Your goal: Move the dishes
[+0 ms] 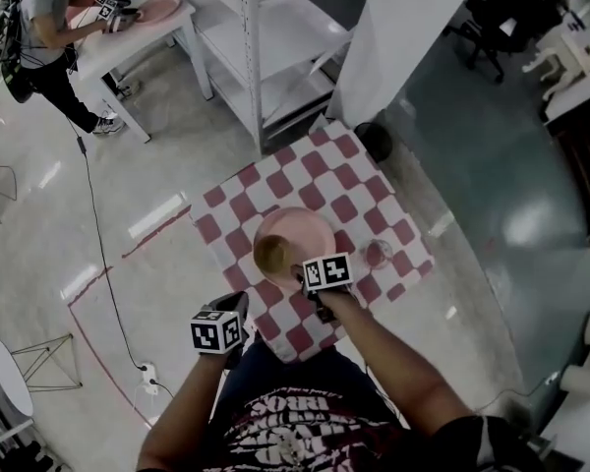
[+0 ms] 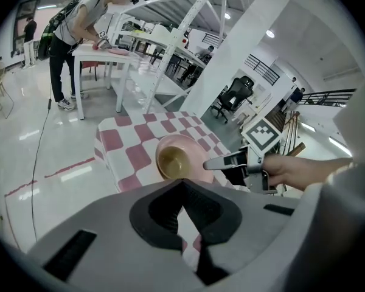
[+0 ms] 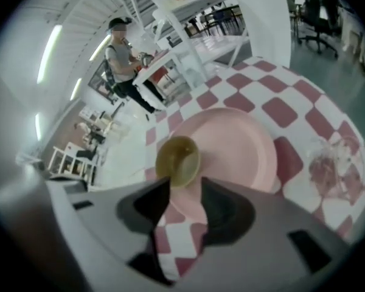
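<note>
Right gripper (image 3: pixel 185 184) is held wide open with nothing between its jaws, and its tips are seen just below the small yellow bowl (image 3: pixel 178 160). That bowl is found at the lower left edge of the pink plate (image 3: pixel 237 145), in the middle of the red and white checked cloth (image 3: pixel 280 111), and a clear glass (image 3: pixel 334 163) is seen at the right. Left gripper (image 2: pixel 182 184) is held shut and empty near the cloth's lower left corner, apart from the dishes.

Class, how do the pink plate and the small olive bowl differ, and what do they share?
The plate is pink, the bowl olive-yellow. The plate is wide and shallow, the bowl small and deeper. The plate lies on the checked cloth, the bowl on the plate's edge. Both are round.
</note>
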A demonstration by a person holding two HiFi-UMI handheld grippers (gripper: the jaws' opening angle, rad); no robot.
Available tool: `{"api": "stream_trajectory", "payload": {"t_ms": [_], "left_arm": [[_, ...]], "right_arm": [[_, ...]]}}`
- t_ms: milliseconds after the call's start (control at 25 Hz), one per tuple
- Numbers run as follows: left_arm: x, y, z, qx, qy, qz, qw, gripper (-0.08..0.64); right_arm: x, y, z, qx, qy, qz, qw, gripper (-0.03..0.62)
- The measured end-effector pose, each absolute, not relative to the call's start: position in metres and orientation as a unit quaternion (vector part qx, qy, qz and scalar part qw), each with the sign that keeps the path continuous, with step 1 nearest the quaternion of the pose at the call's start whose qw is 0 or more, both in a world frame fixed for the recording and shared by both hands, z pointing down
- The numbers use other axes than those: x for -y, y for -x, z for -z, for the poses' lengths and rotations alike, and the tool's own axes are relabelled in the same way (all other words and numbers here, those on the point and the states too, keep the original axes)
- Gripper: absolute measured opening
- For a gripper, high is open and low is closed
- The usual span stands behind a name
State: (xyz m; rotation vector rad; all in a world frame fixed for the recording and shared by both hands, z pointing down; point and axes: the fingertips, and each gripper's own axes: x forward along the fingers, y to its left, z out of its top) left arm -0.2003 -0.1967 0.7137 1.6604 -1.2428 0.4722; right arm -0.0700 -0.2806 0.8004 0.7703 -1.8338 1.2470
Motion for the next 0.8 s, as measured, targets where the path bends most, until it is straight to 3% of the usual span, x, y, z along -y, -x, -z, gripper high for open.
{"api": "stream_trajectory", "payload": {"t_ms": [320,360,400,480,800], "left_arm": [[0.156,0.268,-0.733,0.526,-0.65,-0.204,0.509,0.029],[0.153,0.274,-0.736,0.527,-0.647,-0.205,0.512,0.028],[0.152,0.278,-0.737,0.527,-0.646,-0.207,0.513,0.028],[0.154,0.28,-0.74,0.523,-0.648,-0.209,0.512,0.028],[0.198,0.235,-0.735,0.474,-0.697,-0.223,0.49,0.029]], "right_arm": [[0.301,0.088,-0.881,0.661,-0.373,-0.5,0.417,0.186],[0.3,0.088,-0.889,0.653,-0.377,-0.505,0.42,0.17],[0.299,0.089,-0.893,0.647,-0.379,-0.509,0.422,0.08],[0.302,0.089,-0.888,0.648,-0.38,-0.507,0.422,0.038],[0.296,0.029,-0.826,0.649,-0.407,-0.528,0.367,0.037]]}}
